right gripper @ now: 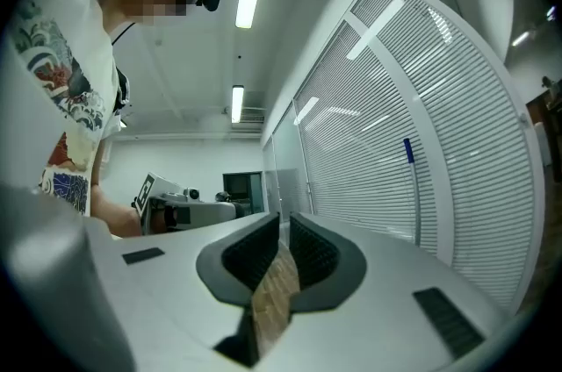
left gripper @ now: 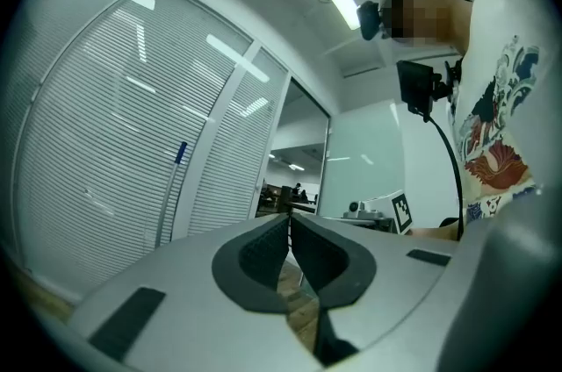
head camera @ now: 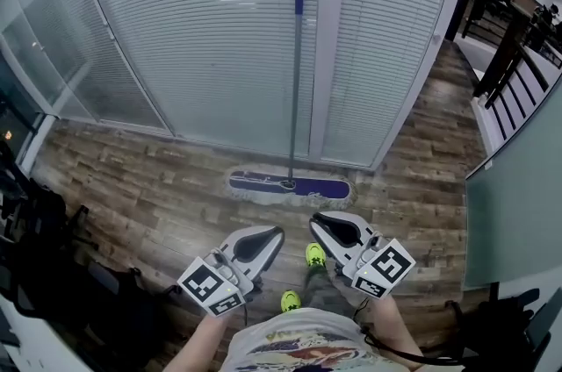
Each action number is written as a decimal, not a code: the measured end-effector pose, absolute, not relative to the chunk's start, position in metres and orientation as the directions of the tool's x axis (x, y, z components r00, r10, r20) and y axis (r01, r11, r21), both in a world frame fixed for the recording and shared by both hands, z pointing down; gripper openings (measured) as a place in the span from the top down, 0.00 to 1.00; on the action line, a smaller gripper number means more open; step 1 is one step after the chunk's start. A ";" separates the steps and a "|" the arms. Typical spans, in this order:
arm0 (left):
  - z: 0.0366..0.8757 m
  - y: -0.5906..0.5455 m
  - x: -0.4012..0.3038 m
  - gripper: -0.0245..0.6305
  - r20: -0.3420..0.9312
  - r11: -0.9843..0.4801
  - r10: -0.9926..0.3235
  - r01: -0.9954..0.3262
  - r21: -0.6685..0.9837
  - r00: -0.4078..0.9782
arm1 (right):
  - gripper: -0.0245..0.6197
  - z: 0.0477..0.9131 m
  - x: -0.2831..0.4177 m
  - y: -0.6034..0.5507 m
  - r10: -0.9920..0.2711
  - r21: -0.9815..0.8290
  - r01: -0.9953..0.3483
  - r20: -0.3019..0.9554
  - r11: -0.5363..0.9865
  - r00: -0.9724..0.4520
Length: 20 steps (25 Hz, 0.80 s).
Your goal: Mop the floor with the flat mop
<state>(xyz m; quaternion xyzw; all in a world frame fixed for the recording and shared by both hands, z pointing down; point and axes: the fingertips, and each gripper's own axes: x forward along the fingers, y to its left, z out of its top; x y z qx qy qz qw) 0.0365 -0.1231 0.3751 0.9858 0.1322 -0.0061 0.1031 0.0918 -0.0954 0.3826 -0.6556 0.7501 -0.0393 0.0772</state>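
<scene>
The mop (head camera: 296, 89) is propped on the glass (head camera: 193, 37) at 12 o'clock, likely for easy grasping; left gripper (head camera: 277, 232) and right gripper (head camera: 315, 224) are held shut, empty.

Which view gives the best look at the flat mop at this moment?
The head view: the whole flat mop shows, its pad on the wood floor and its handle upright against the blinds. The left gripper view and right gripper view each catch only the blue-tipped handle.

One flat mop (head camera: 290, 184) — two grippers (head camera: 274, 235) (head camera: 318, 225) — two shoes (head camera: 314, 253) (head camera: 289, 301)
</scene>
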 end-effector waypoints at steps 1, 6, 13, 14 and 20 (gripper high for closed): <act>0.376 -0.129 0.044 0.94 -0.035 -0.946 0.252 0.253 0.201 0.967 | 0.90 0.384 0.100 -0.102 -0.989 -0.166 -0.976 -0.068 0.139 -0.130; 0.381 -0.155 0.101 0.94 -0.011 -0.957 0.224 0.223 0.186 0.974 | 0.90 0.390 0.157 -0.127 -0.986 -0.178 -0.971 -0.074 0.160 -0.149; 0.385 -0.178 0.205 0.94 0.013 -0.956 0.235 0.229 0.181 0.972 | 0.90 0.391 0.256 -0.169 -0.985 -0.201 -0.965 -0.067 0.171 -0.160; 0.384 -0.184 0.222 0.94 0.014 -0.956 0.237 0.230 0.180 0.971 | 0.90 0.390 0.271 -0.176 -0.984 -0.202 -0.964 -0.068 0.174 -0.164; 0.379 -0.217 0.293 0.94 0.018 -0.960 0.202 0.195 0.200 0.979 | 0.90 0.388 0.342 -0.213 -0.978 -0.223 -0.952 -0.065 0.208 -0.198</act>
